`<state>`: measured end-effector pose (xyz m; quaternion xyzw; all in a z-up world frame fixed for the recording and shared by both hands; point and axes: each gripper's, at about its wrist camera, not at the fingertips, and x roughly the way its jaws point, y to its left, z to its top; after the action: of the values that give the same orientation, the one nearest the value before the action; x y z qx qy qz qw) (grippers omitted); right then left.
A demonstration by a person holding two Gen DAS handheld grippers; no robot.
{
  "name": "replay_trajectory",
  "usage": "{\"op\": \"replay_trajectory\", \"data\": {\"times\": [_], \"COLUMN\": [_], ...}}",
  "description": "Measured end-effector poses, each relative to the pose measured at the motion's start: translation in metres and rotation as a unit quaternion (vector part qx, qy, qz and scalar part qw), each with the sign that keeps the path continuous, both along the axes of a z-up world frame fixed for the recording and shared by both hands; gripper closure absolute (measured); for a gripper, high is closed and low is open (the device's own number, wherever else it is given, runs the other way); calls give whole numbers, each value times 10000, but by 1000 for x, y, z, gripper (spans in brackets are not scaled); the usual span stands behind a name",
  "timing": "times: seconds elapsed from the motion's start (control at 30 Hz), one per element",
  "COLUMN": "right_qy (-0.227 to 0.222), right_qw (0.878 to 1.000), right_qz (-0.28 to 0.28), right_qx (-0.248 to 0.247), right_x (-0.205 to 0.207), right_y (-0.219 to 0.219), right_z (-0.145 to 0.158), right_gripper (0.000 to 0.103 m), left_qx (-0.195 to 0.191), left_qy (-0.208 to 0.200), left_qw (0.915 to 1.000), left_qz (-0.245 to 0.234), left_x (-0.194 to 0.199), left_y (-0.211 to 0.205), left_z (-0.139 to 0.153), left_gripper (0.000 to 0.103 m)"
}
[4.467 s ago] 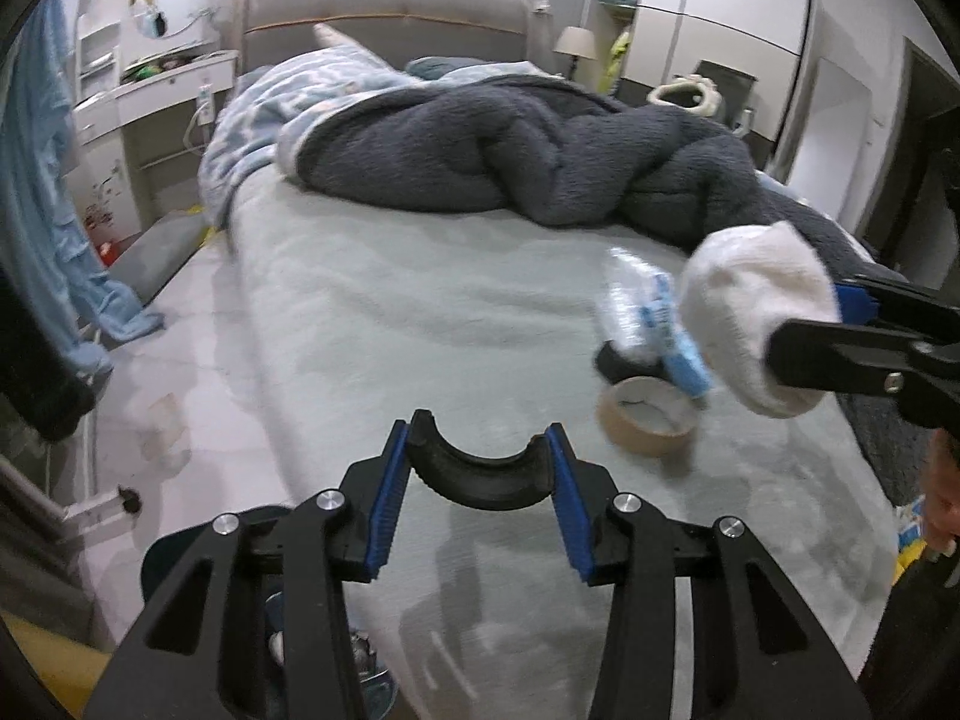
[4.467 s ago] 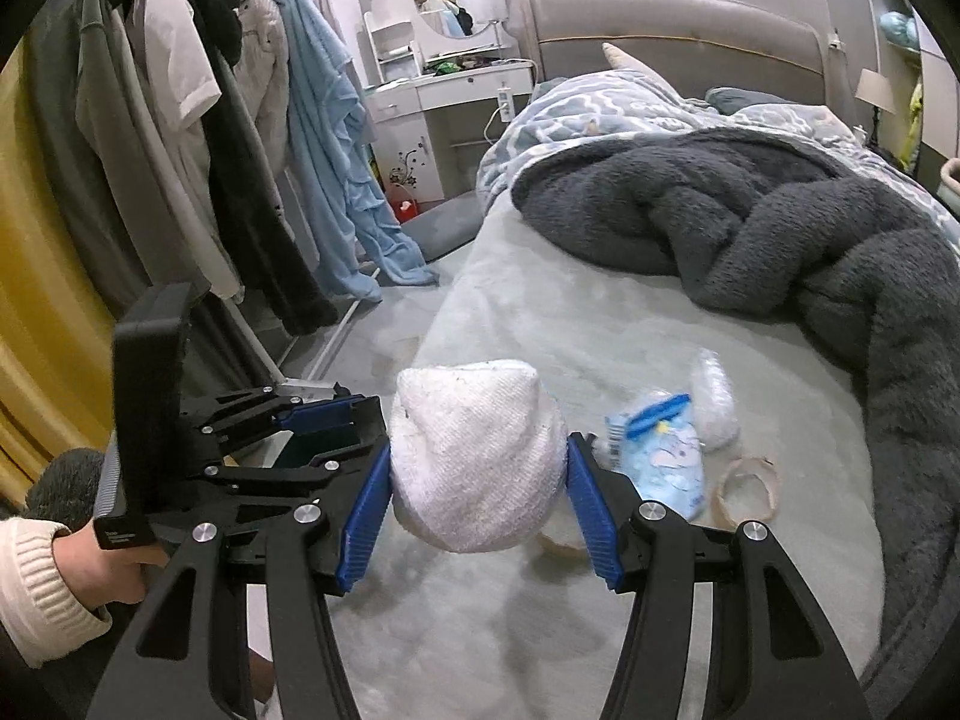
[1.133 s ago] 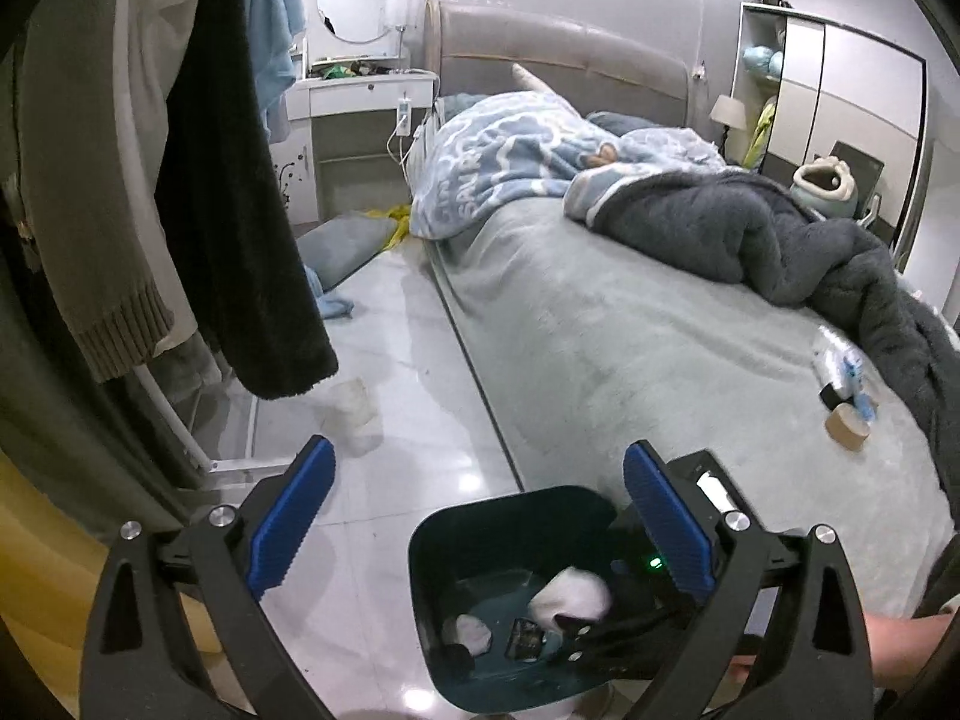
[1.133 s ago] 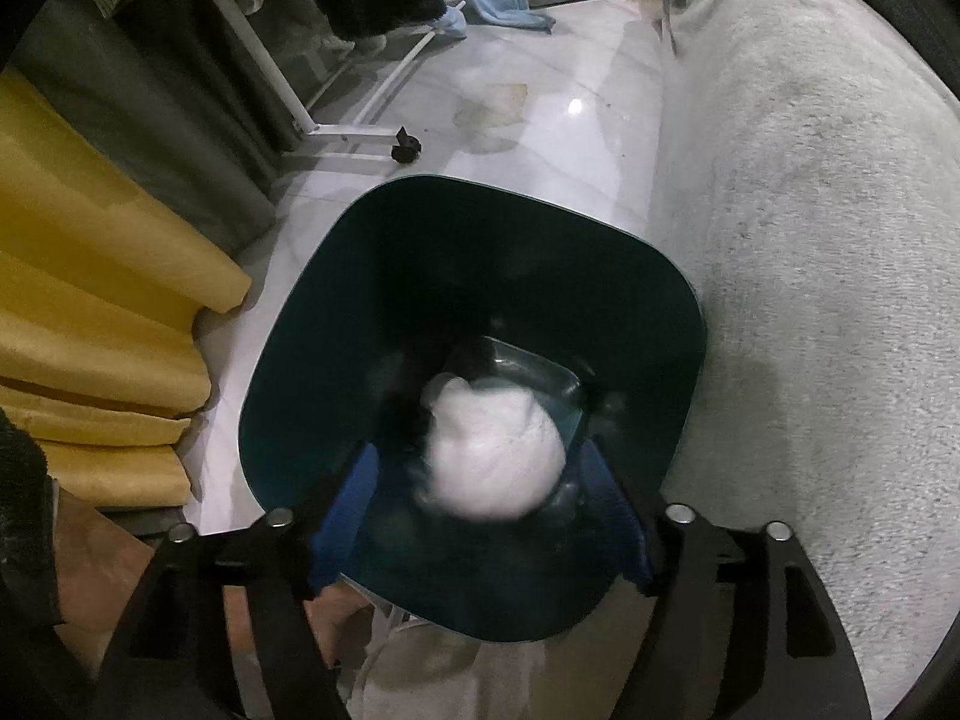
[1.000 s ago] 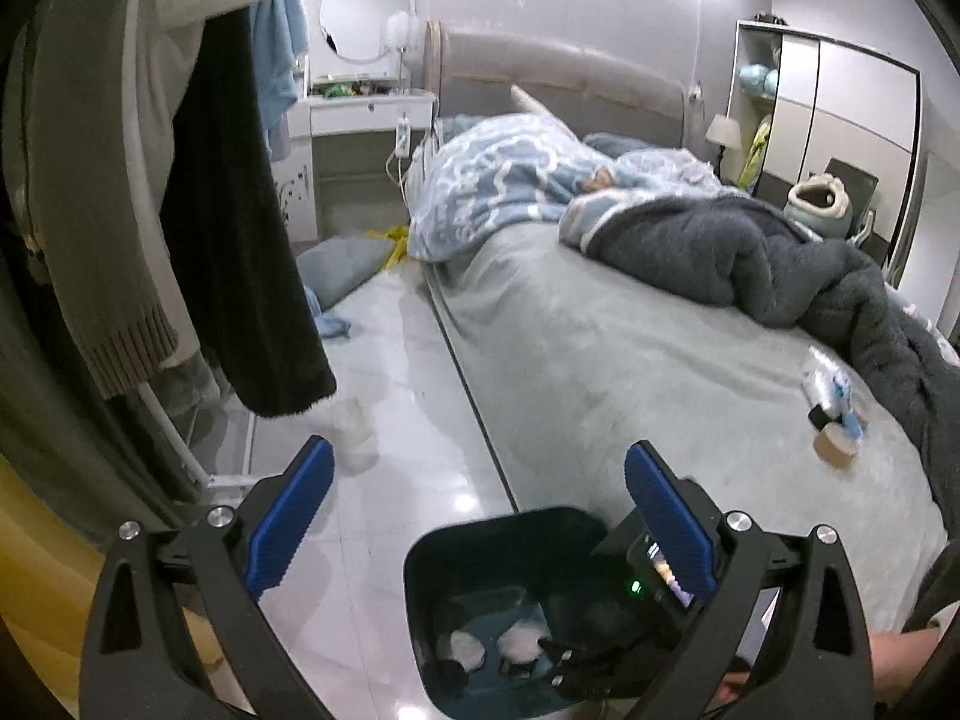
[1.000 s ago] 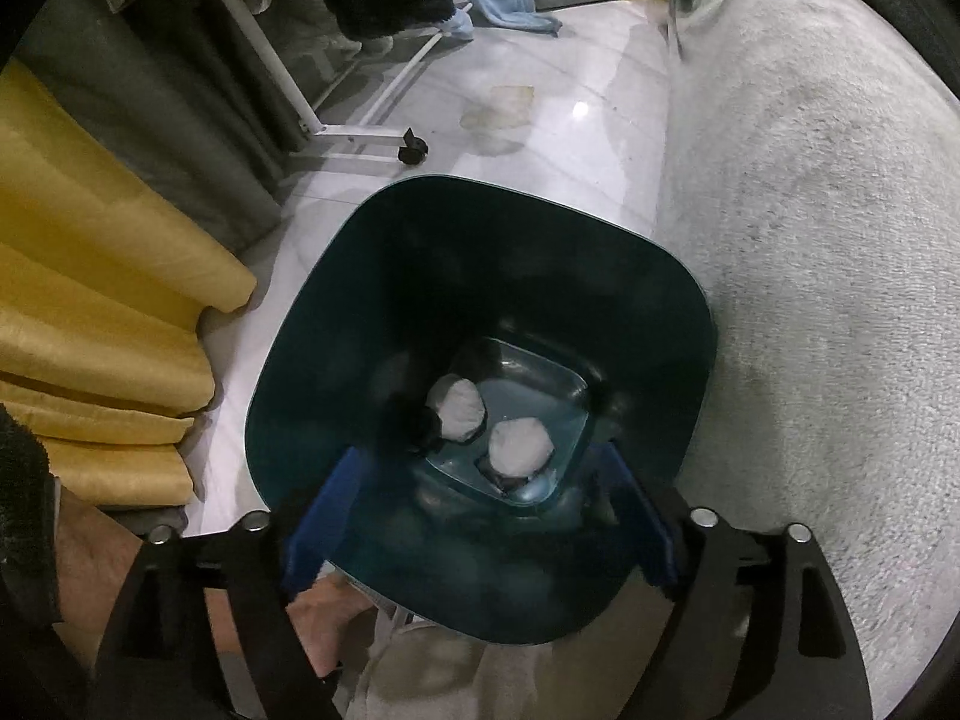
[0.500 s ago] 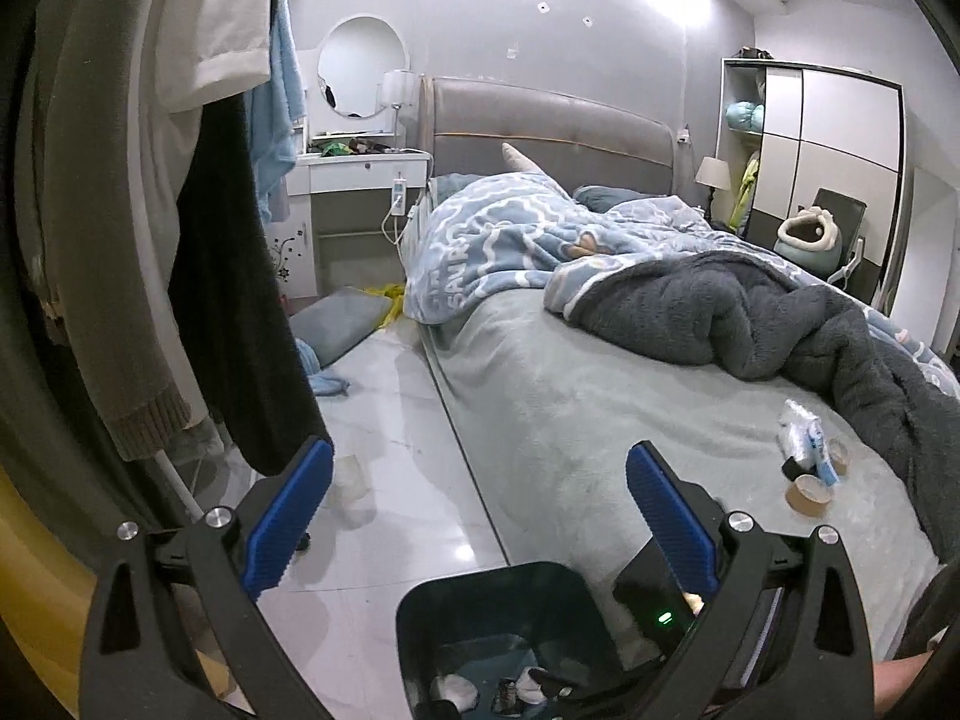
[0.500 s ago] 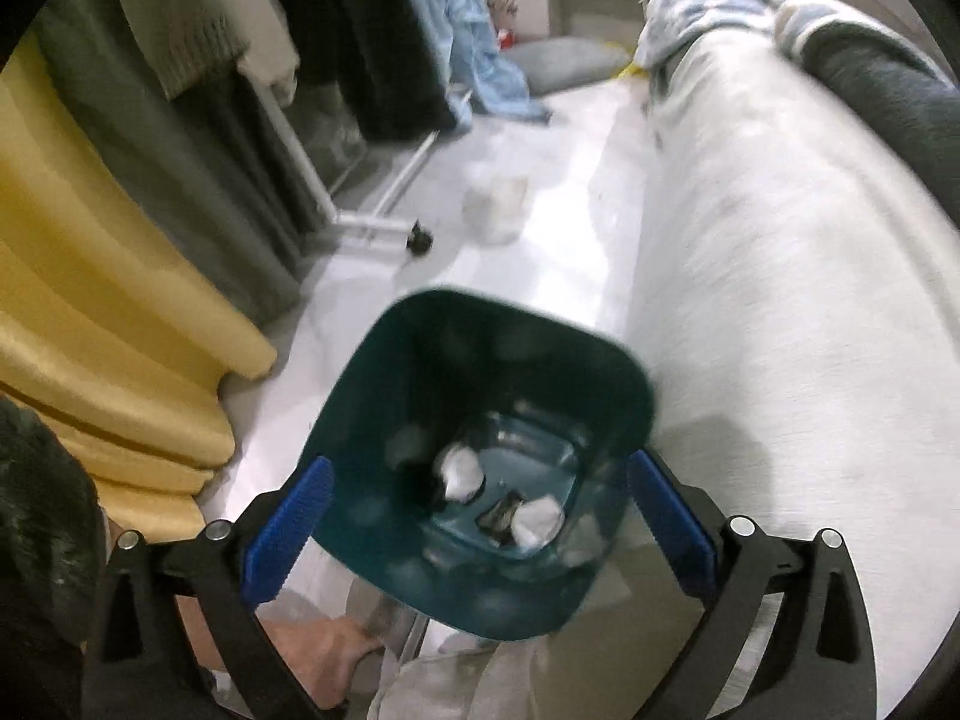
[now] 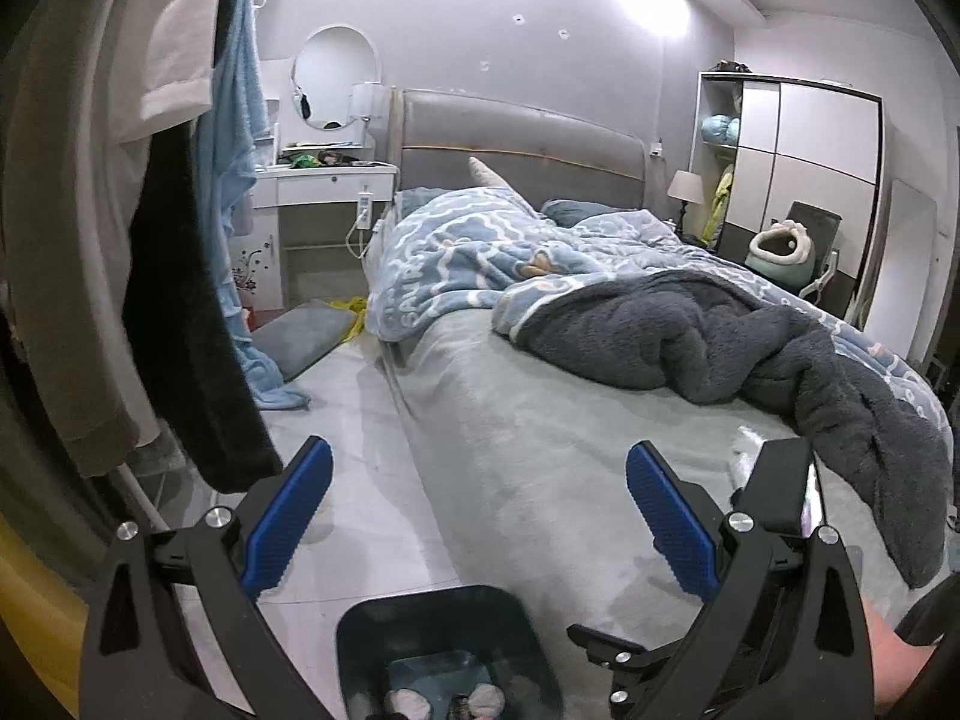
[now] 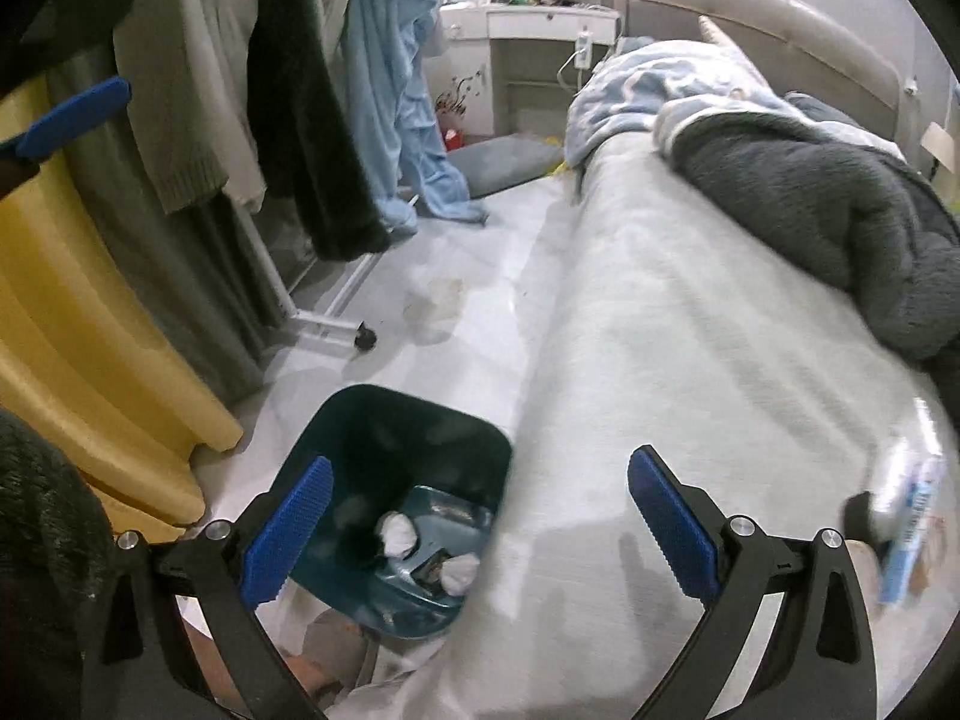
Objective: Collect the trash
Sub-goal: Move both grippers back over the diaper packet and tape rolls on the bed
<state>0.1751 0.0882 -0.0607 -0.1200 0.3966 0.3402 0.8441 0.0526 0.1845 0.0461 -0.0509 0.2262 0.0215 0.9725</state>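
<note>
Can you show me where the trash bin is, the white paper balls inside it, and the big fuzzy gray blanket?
trash bin [image 10: 384,420], right wrist view, far inner wall.
white paper balls [image 10: 396,531], right wrist view, the left ball.
gray blanket [image 9: 678,330], left wrist view, its bunched middle.

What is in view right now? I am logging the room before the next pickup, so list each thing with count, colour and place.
trash bin: one, dark teal, on the floor beside the bed
paper wads: two, white, at the bottom of the bin
plastic wrapper: one, clear with blue, on the bed at the right edge
bed: one, pale grey cover
fleece blanket: one, dark grey, bunched on the bed
patterned quilt: one, blue and white, near the headboard
hanging clothes: several, grey, black, light blue, on a rack left
curtain: one, yellow, far left
dressing table: one, white, by the headboard
left gripper: open, empty
right gripper: open, empty
</note>
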Motion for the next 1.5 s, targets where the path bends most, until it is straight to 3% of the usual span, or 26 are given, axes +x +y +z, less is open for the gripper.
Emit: {"op": "replay_trajectory", "data": {"times": [0.6,1.0,1.5], "right_qy": [-121,-261,-128], "right_qw": [9971,9982,9978], "right_qz": [-611,-432,-271], "right_qx": [430,321,599], "right_x": [23,37,58], "right_y": [-98,-140,-188], "right_z": [34,35,31], "right_gripper": [3,3,3], "left_qx": [93,-15,55], "left_qy": [149,530,898], "left_qw": [9971,9933,9829], "left_qz": [-747,-1023,-1610], "left_x": [21,39,57], "left_y": [-68,-101,-155], "left_z": [-6,-29,-62], "left_gripper": [3,3,3]}}
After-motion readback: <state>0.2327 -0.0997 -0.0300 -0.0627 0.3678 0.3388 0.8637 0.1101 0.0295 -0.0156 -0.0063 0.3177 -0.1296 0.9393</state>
